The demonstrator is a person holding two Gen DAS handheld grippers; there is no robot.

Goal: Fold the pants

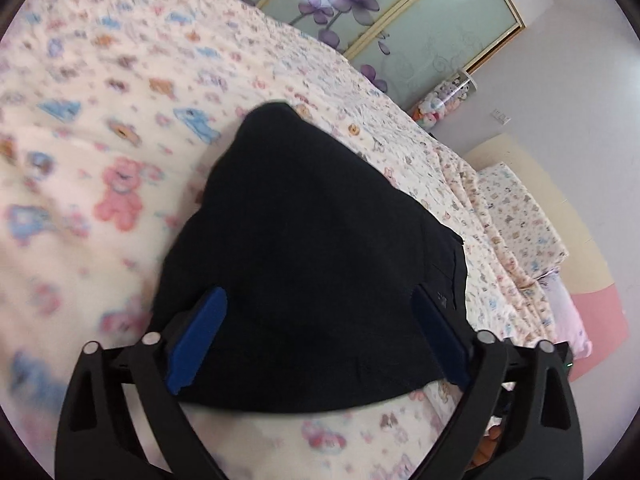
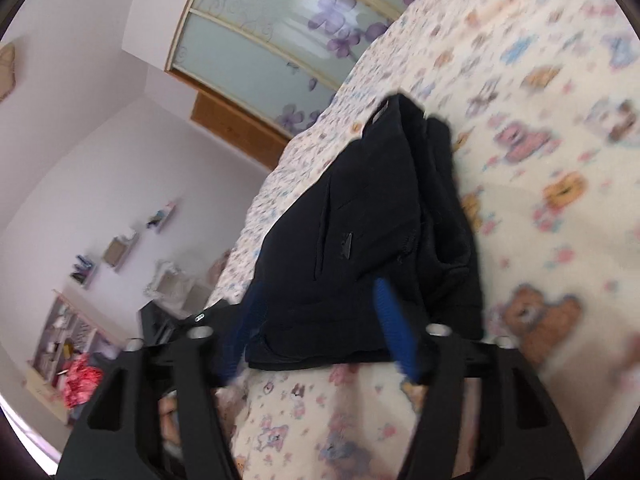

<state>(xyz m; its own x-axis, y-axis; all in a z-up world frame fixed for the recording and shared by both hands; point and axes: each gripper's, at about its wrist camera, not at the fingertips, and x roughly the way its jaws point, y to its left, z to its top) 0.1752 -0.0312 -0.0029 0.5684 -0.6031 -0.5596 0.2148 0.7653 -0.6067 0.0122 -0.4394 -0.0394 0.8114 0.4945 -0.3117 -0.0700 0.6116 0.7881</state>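
On a bed (image 1: 120, 92) spread with a teddy-bear print, black pants (image 1: 320, 248) lie folded into a compact, layered bundle near the edge. Left gripper (image 1: 320, 328) hangs over the near hem with jaws spread wide, holding nothing; right gripper (image 2: 316, 320) likewise stands open around the bundle's near end, one blue finger (image 2: 394, 328) against the cloth, the other blurred. Fabric looks soft, limp and light, likely to sag and slide out of its folds unless pinched through all layers at a corner or stitched edge near the pocket (image 2: 344, 244). Dark cloth swallows the creases; the number of layers, the waistband and the bundle's underside cannot be made out.
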